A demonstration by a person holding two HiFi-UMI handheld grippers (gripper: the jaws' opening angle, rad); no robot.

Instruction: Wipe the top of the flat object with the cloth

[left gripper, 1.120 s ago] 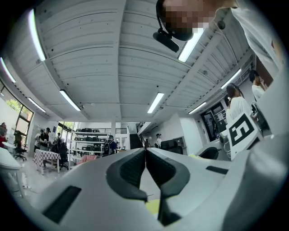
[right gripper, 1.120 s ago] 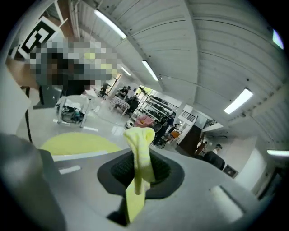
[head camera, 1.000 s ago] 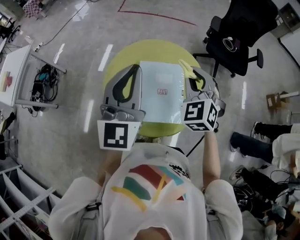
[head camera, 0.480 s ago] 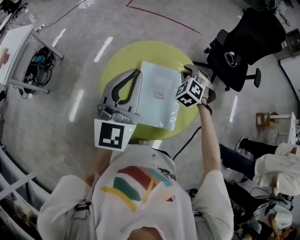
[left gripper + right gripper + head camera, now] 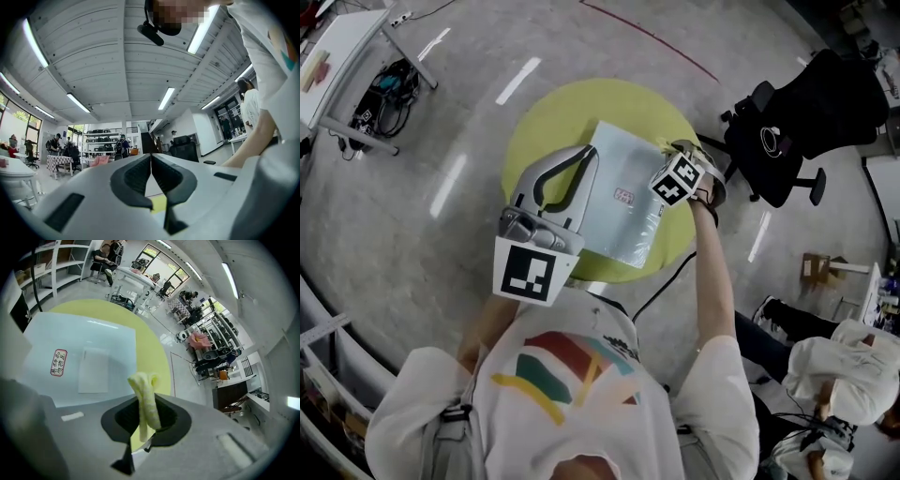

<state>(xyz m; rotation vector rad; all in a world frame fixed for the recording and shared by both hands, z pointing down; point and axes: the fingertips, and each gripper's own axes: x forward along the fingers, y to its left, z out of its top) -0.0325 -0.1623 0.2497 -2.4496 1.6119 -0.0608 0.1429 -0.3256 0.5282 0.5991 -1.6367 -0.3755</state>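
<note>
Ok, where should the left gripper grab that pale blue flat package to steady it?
Probably pinch its thin left edge, coming in low from the left, beside the shut left gripper. The package lies flat on the round yellow table, so only an edge fits the jaws; the right gripper holds the yellow cloth at its right edge.

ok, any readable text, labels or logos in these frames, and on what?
Red framed stamp on the flat object: red characters, too blurred to read.
White label beside it: looks blank.
Black chair: white ring logo, no words.
Marker cubes on the left gripper and right gripper: square patterns, no text.
Cloth: no print.
</note>
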